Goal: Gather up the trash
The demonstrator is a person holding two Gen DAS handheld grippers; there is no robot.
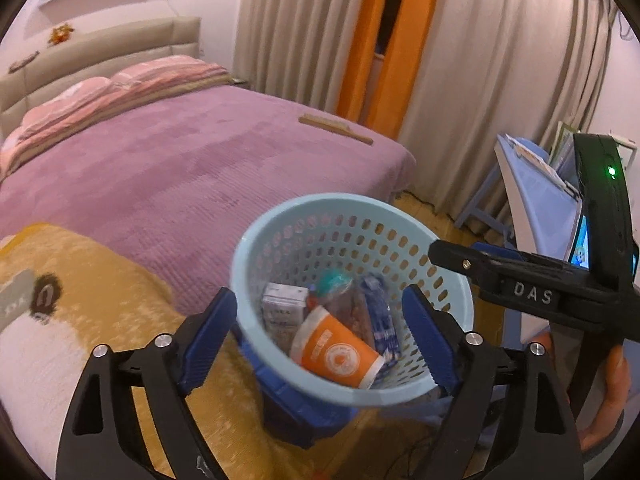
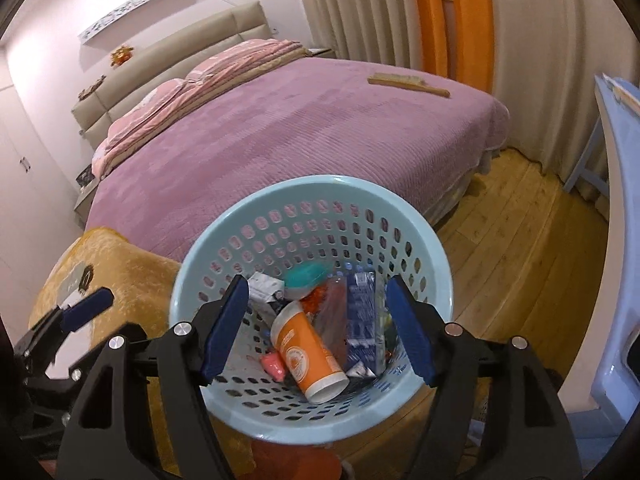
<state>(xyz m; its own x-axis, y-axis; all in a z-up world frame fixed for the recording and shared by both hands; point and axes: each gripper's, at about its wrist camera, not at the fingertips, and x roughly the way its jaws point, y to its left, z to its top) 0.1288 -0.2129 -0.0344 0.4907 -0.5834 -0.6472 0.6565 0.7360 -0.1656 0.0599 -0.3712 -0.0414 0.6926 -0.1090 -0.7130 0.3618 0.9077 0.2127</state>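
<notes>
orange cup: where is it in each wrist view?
Left wrist: orange cup lies on its side in the blue basket, lower centre, between the open fingers.
Right wrist: orange cup low in the basket, lower centre, mouth toward the camera.
Shared landmark: wooden brush on the purple bed.

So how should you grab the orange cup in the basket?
Probably from above, pinching across the orange cup's round middle. It lies on its side atop the other trash, white mouth toward the near wall of the blue basket, so the body is the most exposed part.
</notes>
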